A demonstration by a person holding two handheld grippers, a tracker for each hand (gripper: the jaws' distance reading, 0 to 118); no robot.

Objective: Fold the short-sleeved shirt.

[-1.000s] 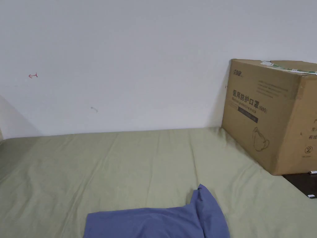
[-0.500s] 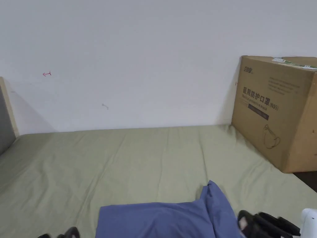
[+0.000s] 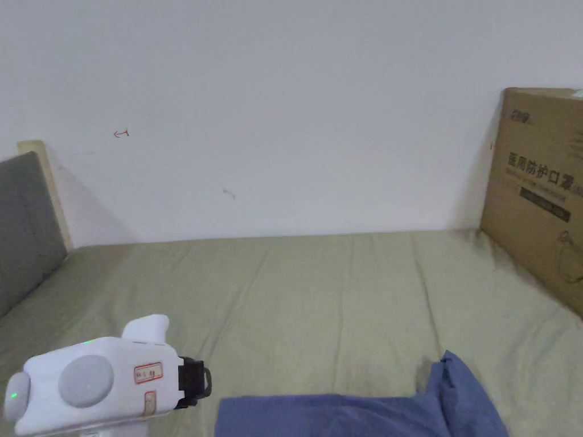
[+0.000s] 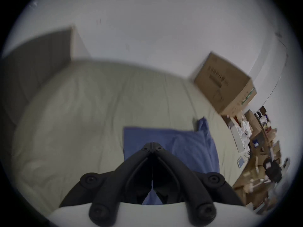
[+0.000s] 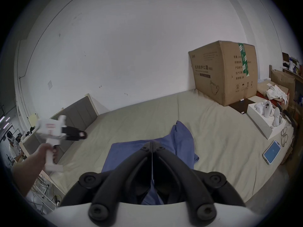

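The blue short-sleeved shirt [image 3: 364,414] lies flat on the bed [image 3: 319,290] near its front edge, roughly midway along, with one part bunched up at its right side; it looks partly folded, though how many folds are in cannot be told. Both claws are raised above the bed, clear of the cloth: the left claw [image 4: 152,144] has its jaws pressed together on nothing, and so does the right claw [image 5: 152,143]; in the right gripper view the left claw [image 5: 80,134] hangs over the bed's left part, toward the grey headboard [image 5: 78,114], held by a hand [image 5: 47,150]. The step in hand seems a pause between folds; the next move would call for opening the jaws and coming down on the bunched right part or an edge of the shirt to lay it over. Against the picture half a second earlier, the head camera has swung left, so the cardboard box [image 3: 541,193] sits further right in view; the left claw has come up into the head view, while the right claw's dark jaws have left its lower right corner.
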